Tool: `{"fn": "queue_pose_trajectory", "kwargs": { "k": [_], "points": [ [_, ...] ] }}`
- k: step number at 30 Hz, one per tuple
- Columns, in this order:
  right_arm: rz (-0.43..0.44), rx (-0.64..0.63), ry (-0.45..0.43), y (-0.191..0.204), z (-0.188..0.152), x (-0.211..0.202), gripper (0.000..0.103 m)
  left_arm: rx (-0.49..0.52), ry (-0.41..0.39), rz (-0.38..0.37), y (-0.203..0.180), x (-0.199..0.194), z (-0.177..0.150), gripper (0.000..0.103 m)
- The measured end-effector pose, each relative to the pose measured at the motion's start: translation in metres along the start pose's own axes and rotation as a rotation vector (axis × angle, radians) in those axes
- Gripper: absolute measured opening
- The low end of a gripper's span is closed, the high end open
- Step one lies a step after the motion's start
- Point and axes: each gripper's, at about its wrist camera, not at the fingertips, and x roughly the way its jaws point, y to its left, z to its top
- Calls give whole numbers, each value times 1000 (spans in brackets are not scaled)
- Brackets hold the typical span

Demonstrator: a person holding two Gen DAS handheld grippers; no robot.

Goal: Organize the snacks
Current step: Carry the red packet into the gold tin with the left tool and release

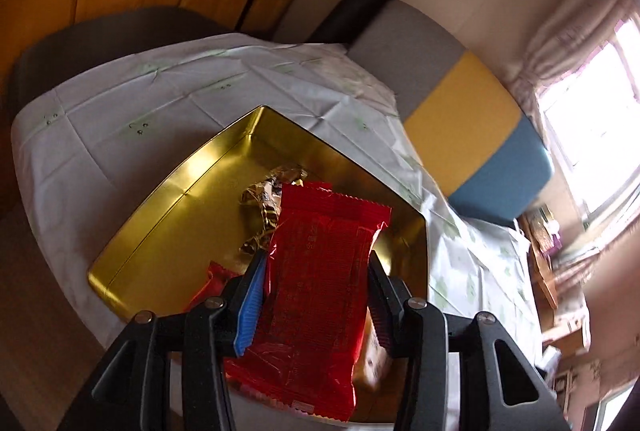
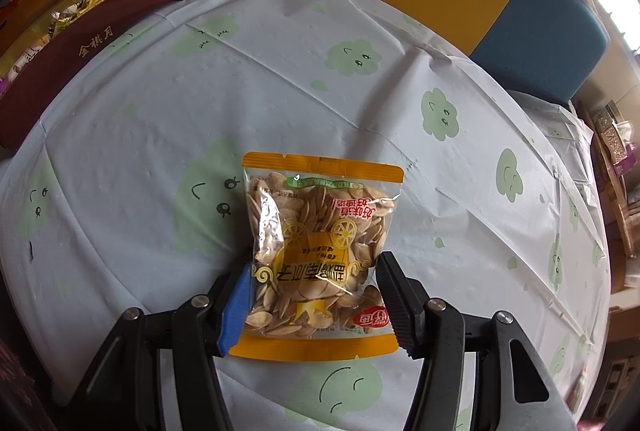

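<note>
Now, big picture first: a white tablecloth (image 2: 304, 79) with pale green smiley clouds covers the table, and a grey, yellow and blue cushion (image 1: 464, 111) sits at its far edge. On the cloth lies a wide gold tin (image 1: 172, 215), open, with a few gold and brown wrapped sweets (image 1: 264, 207) lying in it; seen from the right wrist, the same tin shows a maroon side (image 2: 96, 31) with gold lettering. Over that tin the left gripper (image 1: 316, 263) tilts downward, its blue-padded and black fingers pinching a red snack packet (image 1: 320, 291) by its sides, the packet poised above the tin's near half. Across the table, the right gripper (image 2: 316, 287) angles steeply down, jaws closed on a clear seed packet (image 2: 320, 251) with orange borders, just over the cloth.
</note>
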Motion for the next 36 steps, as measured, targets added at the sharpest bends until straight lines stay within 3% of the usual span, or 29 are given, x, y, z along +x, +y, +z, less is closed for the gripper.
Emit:
{"fn": "queue_pose_trajectory", "kwargs": {
  "k": [6, 15, 20, 25, 28, 36],
  "points": [
    [5, 5, 2, -3, 1, 1, 60, -24, 123, 88, 8, 42, -4, 51],
    [3, 4, 3, -3, 1, 2, 60, 52, 49, 213, 14, 31, -16, 51],
    [1, 4, 2, -3, 1, 1, 60, 159, -3, 155, -4, 7, -33, 50],
    [-5, 0, 1, -2, 1, 1, 60, 281, 41, 141, -23, 7, -54, 47],
    [-6, 0, 1, -1, 1, 1, 60, 355, 90, 190, -29, 24, -59, 47],
    [0, 4, 3, -2, 1, 1, 60, 365, 107, 322, -22, 60, -45, 46]
  ]
}}
